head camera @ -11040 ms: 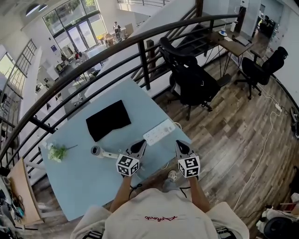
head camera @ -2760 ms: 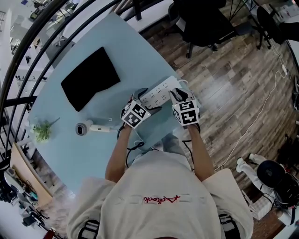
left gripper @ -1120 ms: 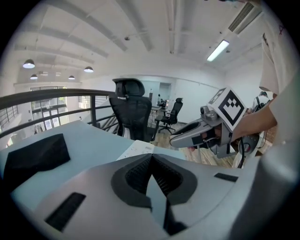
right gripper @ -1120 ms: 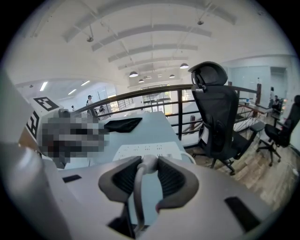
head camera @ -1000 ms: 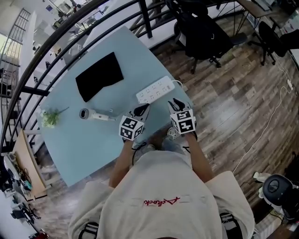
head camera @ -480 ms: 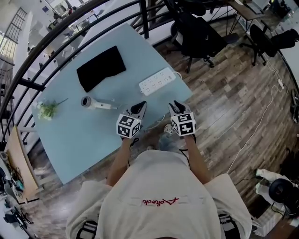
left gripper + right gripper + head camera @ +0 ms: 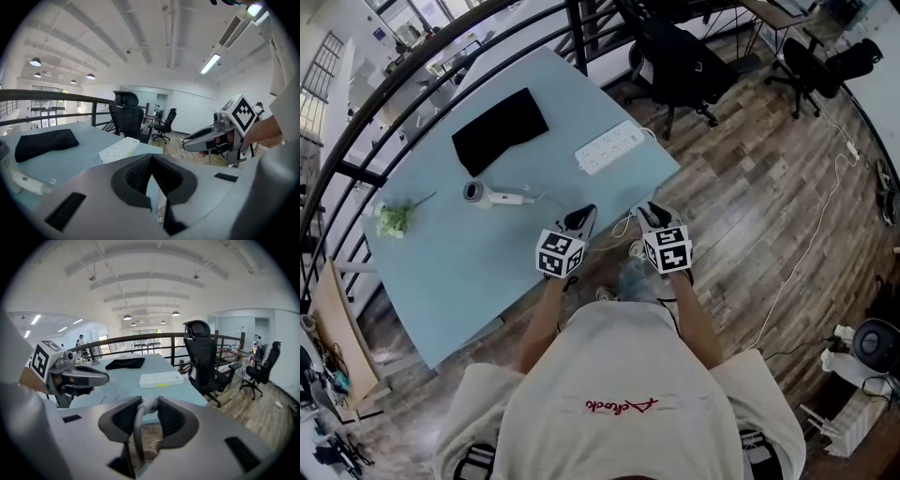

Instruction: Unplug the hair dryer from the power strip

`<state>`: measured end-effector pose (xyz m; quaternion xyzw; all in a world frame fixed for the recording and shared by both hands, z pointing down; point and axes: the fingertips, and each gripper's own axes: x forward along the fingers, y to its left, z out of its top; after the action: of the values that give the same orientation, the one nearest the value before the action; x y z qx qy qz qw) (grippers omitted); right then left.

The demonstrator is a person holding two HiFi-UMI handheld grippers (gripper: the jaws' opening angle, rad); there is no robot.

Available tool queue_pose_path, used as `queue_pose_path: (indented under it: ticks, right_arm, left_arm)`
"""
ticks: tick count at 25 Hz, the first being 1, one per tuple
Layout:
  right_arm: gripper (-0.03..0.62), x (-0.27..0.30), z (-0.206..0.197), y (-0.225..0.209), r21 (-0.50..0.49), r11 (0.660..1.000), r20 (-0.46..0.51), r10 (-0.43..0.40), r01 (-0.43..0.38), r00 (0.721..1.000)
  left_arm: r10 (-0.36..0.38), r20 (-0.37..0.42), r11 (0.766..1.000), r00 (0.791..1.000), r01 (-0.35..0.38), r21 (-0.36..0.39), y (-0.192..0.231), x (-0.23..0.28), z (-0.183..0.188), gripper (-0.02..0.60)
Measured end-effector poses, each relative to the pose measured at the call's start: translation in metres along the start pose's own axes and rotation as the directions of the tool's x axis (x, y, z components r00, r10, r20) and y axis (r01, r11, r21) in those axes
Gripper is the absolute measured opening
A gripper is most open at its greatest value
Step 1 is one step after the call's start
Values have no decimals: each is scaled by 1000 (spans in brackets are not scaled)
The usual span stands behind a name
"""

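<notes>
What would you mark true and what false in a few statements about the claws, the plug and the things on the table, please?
1. The right claw is closed on a white plug with its cord. True.
2. The left claw stands wide open. False: it is shut, with nothing between its jaws.
3. The hair dryer lies on the table. True.
4. The power strip hangs from the right claw. False: it lies on the table, apart from both claws.
5. The black cloth covers the hair dryer. False: it lies beside it, farther from the person.
</notes>
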<state>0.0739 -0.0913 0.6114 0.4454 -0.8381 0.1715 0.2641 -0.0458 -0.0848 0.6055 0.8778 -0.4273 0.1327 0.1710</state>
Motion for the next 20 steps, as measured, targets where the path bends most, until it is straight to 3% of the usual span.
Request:
queue_pose_path:
  ticks: [8,20]
  right_arm:
    - [120,-35,-18,13,-15,1000,5,3,-3,1000]
    - [120,-78,-33,1,-57,995,28,87,-86,996]
  left_arm:
    - [16,8,1000,1000,-15,-16,-31,-25,-17,7]
    - [123,16,992,992,-122,-31,-77,-44,-19,7]
